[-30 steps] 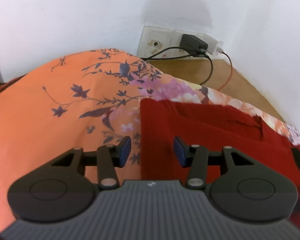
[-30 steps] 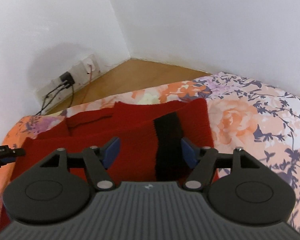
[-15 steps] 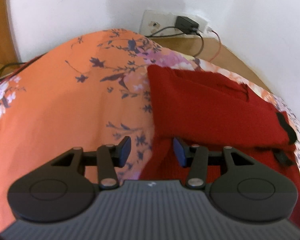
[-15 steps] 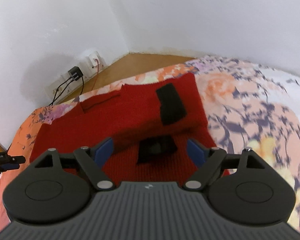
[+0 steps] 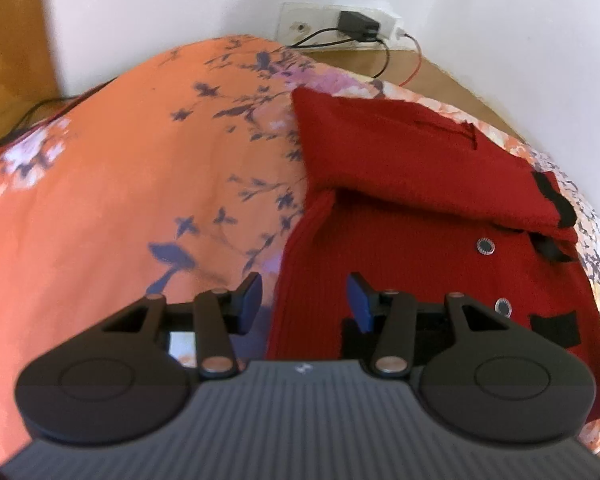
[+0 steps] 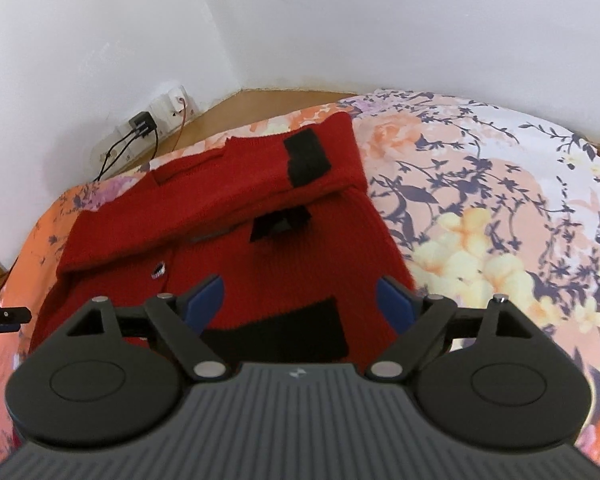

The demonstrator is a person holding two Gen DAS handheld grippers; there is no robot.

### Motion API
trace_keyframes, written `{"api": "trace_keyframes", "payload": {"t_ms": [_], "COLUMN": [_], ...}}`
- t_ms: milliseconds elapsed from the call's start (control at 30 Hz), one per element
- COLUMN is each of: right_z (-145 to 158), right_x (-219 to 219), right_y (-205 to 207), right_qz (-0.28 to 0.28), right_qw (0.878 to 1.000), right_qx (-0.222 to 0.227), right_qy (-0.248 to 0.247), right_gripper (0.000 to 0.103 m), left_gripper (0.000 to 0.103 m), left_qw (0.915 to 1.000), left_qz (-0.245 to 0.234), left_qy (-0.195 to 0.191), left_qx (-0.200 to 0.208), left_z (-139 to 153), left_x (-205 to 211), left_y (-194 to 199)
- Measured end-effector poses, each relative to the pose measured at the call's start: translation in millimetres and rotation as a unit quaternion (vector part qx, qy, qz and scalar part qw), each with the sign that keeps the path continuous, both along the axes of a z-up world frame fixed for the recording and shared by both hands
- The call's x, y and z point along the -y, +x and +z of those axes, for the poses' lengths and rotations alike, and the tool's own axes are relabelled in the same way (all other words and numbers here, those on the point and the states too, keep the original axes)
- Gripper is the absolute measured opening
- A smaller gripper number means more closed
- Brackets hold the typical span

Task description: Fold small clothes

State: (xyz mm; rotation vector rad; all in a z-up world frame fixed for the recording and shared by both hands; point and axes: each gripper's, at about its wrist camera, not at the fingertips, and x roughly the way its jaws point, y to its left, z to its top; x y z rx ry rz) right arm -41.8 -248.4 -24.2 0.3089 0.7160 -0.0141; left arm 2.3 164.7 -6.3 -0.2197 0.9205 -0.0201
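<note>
A small red knit cardigan (image 5: 412, 216) with black patches and round buttons lies on the floral bedsheet (image 5: 112, 208). Its far part is folded toward me over the body. It also shows in the right wrist view (image 6: 260, 248). My left gripper (image 5: 304, 300) is open and empty, above the cardigan's near left edge. My right gripper (image 6: 300, 300) is open and empty, above the cardigan's near right part, over a black patch (image 6: 284, 332). The tip of the left gripper (image 6: 4, 316) shows at the left edge of the right wrist view.
A wall socket strip with a black charger (image 5: 356, 24) and cables stands behind the bed, also in the right wrist view (image 6: 140, 124). White walls meet in a corner. Wooden floor (image 6: 268, 98) lies past the bed's far edge. A wooden panel (image 5: 8, 40) stands at the left.
Both grippers have pulled back toward me and risen. The folded-over flap now lies on the cardigan, and more of the near body with its buttons and black patches shows.
</note>
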Motion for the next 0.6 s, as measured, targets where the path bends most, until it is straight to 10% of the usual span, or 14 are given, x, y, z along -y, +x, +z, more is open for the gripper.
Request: {"api": "trace_keyframes", "payload": {"t_ms": [600], "right_z": [-5.3], "right_x": [37.0], "right_y": [-52.0], "right_qz": [0.024], "right_qw": [0.999], "right_qx": [-0.016], "right_qy": [-0.027], "right_gripper": [0.089], "left_gripper": [0.049], "left_qw": [0.9994], "left_qz": [0.018], "left_qy": [-0.015], "left_qx": [-0.026], "left_z": [-14.6], "left_x": [12.8], "left_y": [-71.8]}}
